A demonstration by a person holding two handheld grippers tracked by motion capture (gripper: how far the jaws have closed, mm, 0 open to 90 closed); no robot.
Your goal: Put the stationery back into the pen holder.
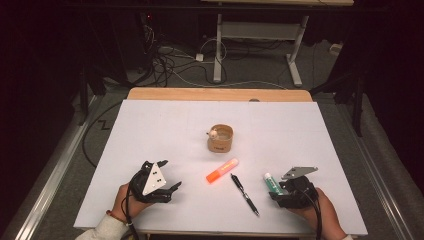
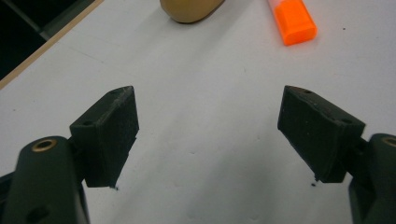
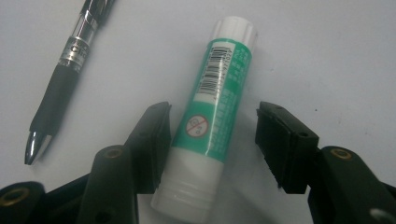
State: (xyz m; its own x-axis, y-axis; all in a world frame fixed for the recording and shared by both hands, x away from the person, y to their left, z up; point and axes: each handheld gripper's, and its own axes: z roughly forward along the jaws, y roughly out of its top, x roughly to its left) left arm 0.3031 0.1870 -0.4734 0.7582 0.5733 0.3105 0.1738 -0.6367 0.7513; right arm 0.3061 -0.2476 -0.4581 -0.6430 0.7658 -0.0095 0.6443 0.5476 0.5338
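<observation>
Glue stick (image 3: 216, 105) — green label with a barcode, white cap and white base, lying flat on the white table (image 1: 150, 130) at the near right, well apart from the cup. In the right gripper view it lies between the two black jaws of the right gripper (image 3: 212, 140): the left jaw sits against or just beside the tube's side, the right jaw stands off with bare table showing between pad and label. Jaws about half open; no grip on the tube yet. In the high view the stick (image 1: 272, 183) points away from the person, its cap end just beyond the gripper (image 1: 285, 192).

Pen (image 1: 244, 194) — black with a silver band, lying just left of the glue stick, tip toward the person.

Highlighter (image 1: 222, 170) — orange, pale at its far end, lying aslant between the pen and the cup.

Cup (image 1: 221, 138) — tan, round, upright near the table's middle; a small object at its rim, too small to identify.

Left gripper (image 2: 208, 128) — jaws wide apart over bare table, holding nothing, resting at the near left.
</observation>
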